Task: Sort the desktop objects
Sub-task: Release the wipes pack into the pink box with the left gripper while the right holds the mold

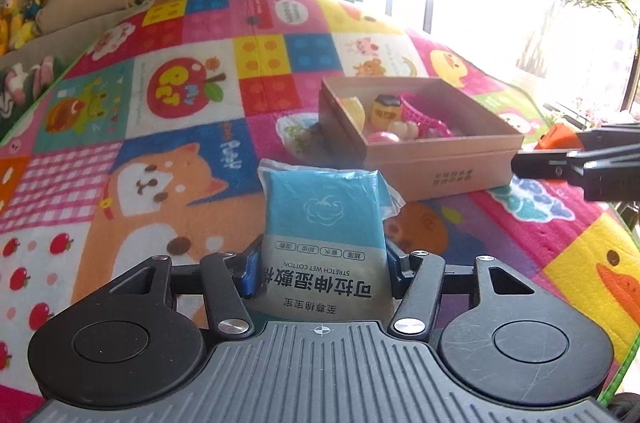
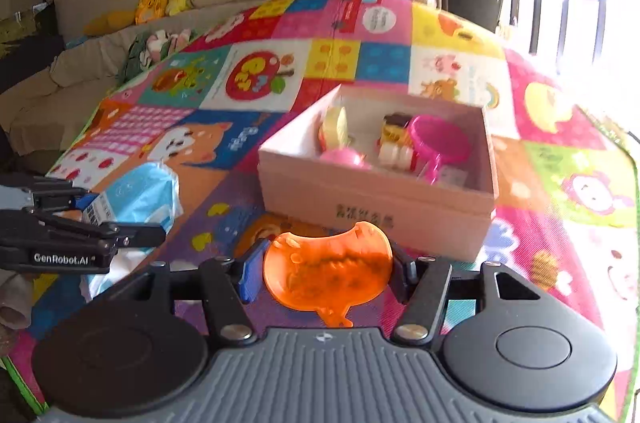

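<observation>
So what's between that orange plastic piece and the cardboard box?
Only bare play mat; in the right wrist view, nothing lies between the orange plastic piece and the cardboard box.

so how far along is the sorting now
Done: several toys, including a pink scoop and a yellow jar, already lie in the cardboard box. In hand: the left gripper has its jaws shut on a blue wet cotton pack; the right gripper grips an orange plastic piece. Left: neither is in the box yet.
</observation>
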